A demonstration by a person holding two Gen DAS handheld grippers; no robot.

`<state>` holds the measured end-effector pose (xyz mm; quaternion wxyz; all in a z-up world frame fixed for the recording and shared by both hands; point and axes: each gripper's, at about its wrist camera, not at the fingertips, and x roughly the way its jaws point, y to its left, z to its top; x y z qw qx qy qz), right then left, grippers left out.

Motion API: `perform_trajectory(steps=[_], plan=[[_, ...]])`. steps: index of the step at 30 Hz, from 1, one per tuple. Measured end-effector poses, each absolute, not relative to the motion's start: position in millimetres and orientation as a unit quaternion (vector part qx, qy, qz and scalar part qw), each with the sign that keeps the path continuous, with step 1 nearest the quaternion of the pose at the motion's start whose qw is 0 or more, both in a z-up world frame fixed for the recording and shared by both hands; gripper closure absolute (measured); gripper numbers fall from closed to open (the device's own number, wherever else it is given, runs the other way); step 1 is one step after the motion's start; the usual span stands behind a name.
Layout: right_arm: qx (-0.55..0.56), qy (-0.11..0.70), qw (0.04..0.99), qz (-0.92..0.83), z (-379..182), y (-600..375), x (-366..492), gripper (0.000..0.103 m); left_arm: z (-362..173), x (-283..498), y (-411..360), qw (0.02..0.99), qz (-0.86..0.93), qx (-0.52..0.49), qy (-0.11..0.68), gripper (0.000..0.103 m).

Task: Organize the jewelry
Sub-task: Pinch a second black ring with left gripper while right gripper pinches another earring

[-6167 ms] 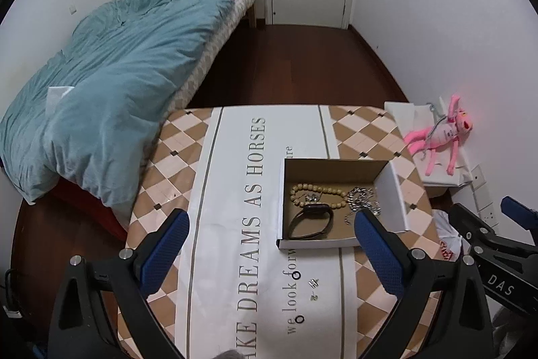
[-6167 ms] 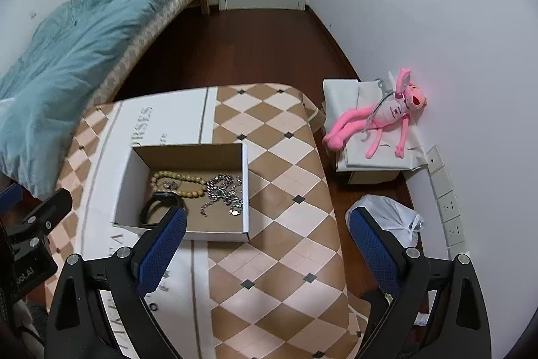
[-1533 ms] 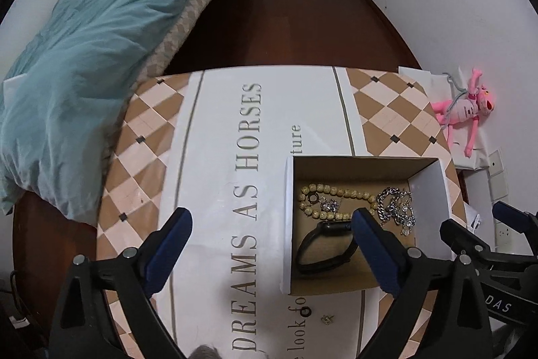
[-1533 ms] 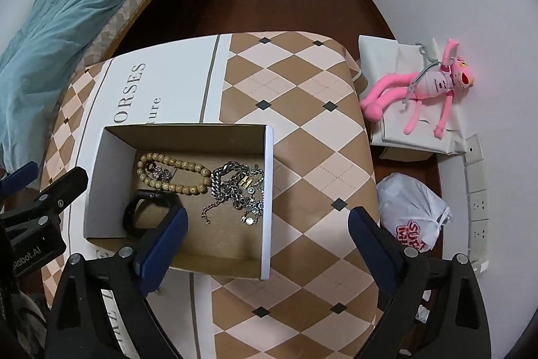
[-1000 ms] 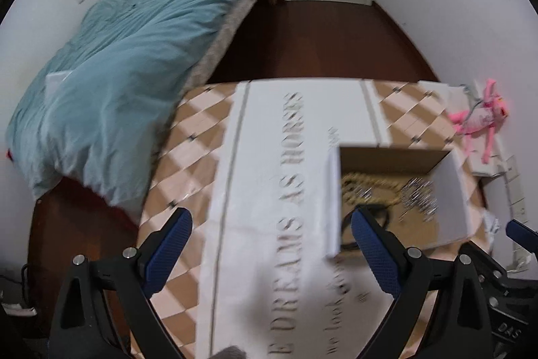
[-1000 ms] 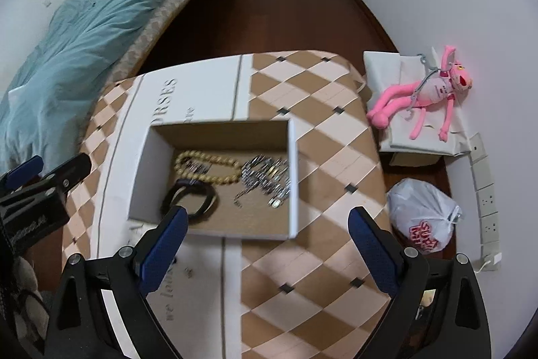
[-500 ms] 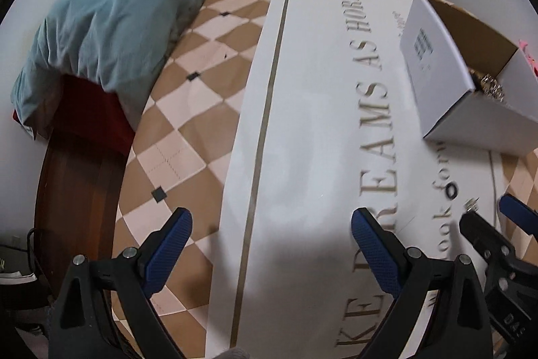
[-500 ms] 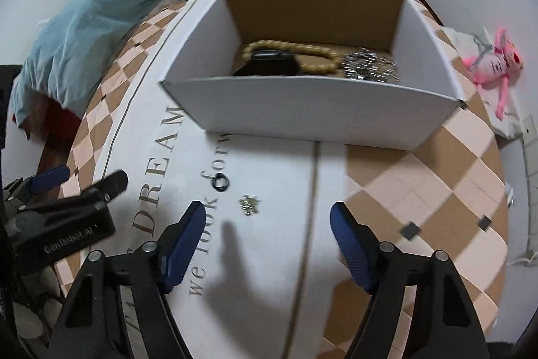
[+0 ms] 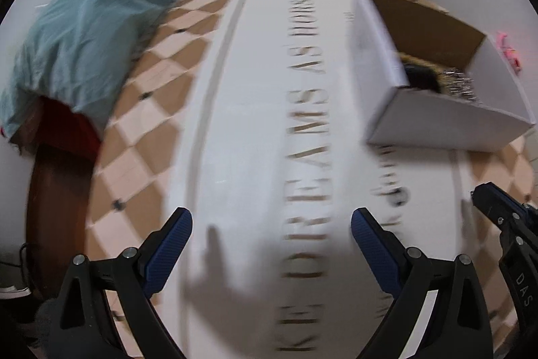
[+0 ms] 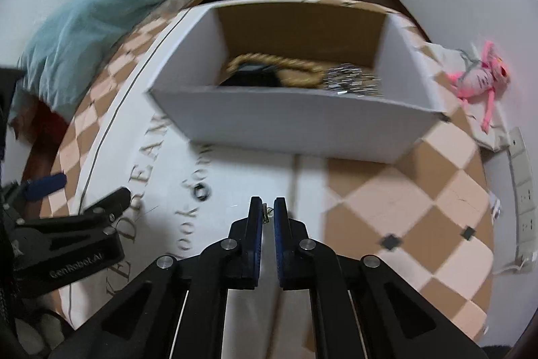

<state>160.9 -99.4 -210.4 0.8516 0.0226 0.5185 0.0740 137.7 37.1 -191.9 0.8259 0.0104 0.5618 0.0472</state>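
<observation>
A white cardboard box (image 10: 296, 120) stands on the table and holds a beige bead bracelet (image 10: 279, 61), a black band (image 10: 252, 78) and a silver chain (image 10: 353, 83). My right gripper (image 10: 267, 211) is shut on a small silver earring (image 10: 266, 213), low over the cloth in front of the box. A small black ring (image 10: 201, 190) lies on the cloth to its left. My left gripper (image 9: 270, 226) is open and empty, low over the cloth left of the box (image 9: 437, 123). The ring (image 9: 400, 195) shows blurred there.
The table wears a white and brown checked cloth (image 10: 420, 197) with lettering. A bed with a teal duvet (image 9: 94, 12) lies to the left. A pink plush toy (image 10: 477, 76) lies on the right, near wall sockets (image 10: 521, 174).
Both grippers dropped from above the box to just over the cloth in front of it. My right gripper closed on the small earring that lay beside the black ring.
</observation>
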Motion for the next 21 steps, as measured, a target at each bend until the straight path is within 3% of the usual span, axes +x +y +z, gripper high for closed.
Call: perform_trajectory(steps=[5, 13, 19, 21], plan=[[0.047, 0.514, 0.855, 0.041, -204.4, -137.4, 160.8, 0.096, -191.6, 144.6, -3.0, 0.834, 0.005, 0.021, 0.551, 0.007], [0.057, 0.516, 0.854, 0.019, -202.5, -169.1, 154.7, 0.096, -198.6, 148.4, -30.2, 0.833, -0.006, 0.055, 0.55, 0.024], [0.062, 0.519, 0.852, 0.014, -206.9, -172.9, 156.6, 0.096, -200.8, 148.7, -30.0, 0.833, -0.02, 0.042, 0.552, 0.06], [0.062, 0.519, 0.853, 0.012, -207.3, -173.7, 156.9, 0.096, -199.7, 149.4, -31.7, 0.832, -0.028, 0.037, 0.553, 0.081]])
